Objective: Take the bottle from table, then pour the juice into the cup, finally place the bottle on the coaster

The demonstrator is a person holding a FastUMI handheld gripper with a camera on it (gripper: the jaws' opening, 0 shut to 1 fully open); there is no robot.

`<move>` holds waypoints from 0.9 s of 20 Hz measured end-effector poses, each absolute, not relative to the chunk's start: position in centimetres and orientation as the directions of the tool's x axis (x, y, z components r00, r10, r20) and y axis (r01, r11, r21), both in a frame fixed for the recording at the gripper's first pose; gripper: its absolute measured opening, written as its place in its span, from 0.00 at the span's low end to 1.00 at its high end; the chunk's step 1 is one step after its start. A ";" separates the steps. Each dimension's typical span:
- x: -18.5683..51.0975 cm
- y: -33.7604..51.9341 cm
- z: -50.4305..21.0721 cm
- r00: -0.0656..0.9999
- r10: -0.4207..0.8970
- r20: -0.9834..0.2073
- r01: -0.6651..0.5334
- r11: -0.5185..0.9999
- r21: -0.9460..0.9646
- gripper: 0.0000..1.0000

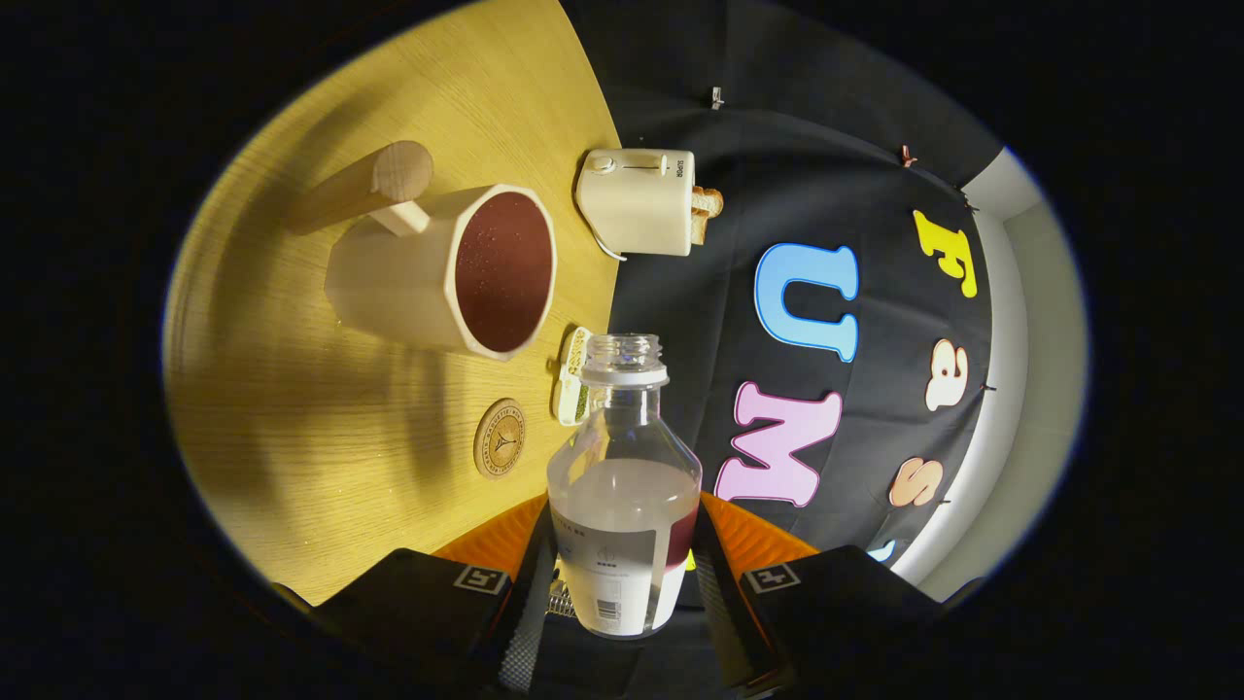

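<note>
- Pinching the bottle [623, 486] from both sides, the gripper [622, 574] is pressing both fingers against its labelled lower body.
- Uncapped, the bottle is showing a little dark red juice low inside.
- The cup [457, 272], with a wooden handle, is sitting on the desk [292, 408] beyond the fingers, holding dark red juice.
- The round coaster [500, 438] is lying bare between the cup and the fingers, near the desk's edge.
- A toaster [637, 201] with bread is standing at the desk's far edge, beside the cup.
- A small pale item [571, 389] is lying at the edge behind the bottle's neck.
</note>
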State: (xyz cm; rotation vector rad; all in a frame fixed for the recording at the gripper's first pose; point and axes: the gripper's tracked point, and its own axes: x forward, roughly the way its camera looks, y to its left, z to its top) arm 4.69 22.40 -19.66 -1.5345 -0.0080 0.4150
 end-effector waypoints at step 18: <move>4.0 22.8 -20.6 0.918 0.289 -0.270 -0.241 -0.131 -0.962 0.72</move>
